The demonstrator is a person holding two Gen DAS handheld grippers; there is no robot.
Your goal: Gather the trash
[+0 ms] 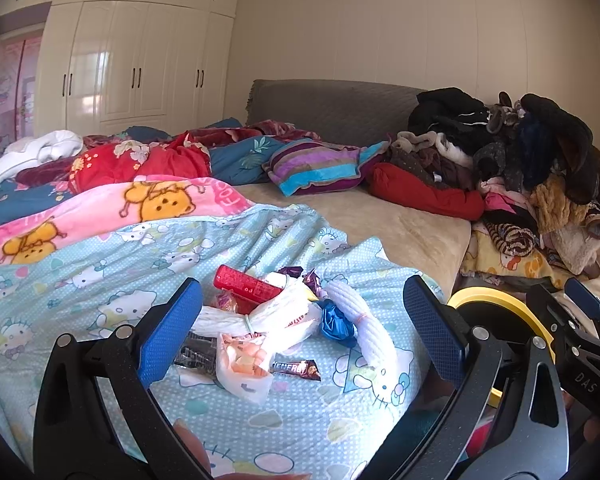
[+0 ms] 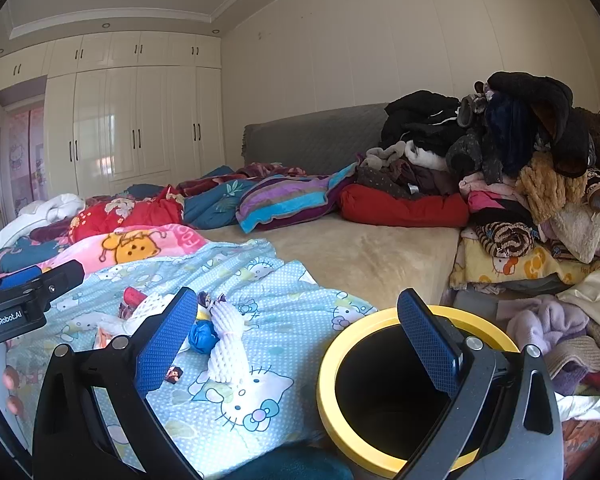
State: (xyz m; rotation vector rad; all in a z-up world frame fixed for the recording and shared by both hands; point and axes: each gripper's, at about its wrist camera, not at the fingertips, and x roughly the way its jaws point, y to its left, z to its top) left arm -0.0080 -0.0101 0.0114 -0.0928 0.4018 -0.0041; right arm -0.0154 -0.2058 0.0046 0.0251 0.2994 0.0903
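Left gripper (image 1: 300, 320): jaws wide apart, nothing between them; it hangs near and level before the litter, seemingly lined up for a first pick.
Trash pile (image 1: 268, 320): lies on the near part of the light blue cartoon-cat quilt (image 1: 100, 280), framed between the left gripper's pads.
Red tube (image 1: 246, 283): far edge of the pile, lying flat.
Knotted white bag (image 1: 260, 316): centre of the pile, partly over other wrappers; what lies beneath cannot be made out.
Clear packet (image 1: 244, 364): nearest item, orange contents, label unreadable.
Dark snack wrapper (image 1: 296, 369): just right of the packet, print cut short.
Blue crumpled wad (image 1: 336, 322): touching the white foam sleeve (image 1: 364, 320) to its right.
Right gripper (image 2: 296, 340): jaws wide apart and empty, over the bed edge.
Yellow-rimmed bin (image 2: 340, 344): near right, off the bed, mouth open beside the pile, likely placed for short drops; its inside is dark, contents not discernible.
Clothes heap (image 2: 520, 168): far right, no part in the task.
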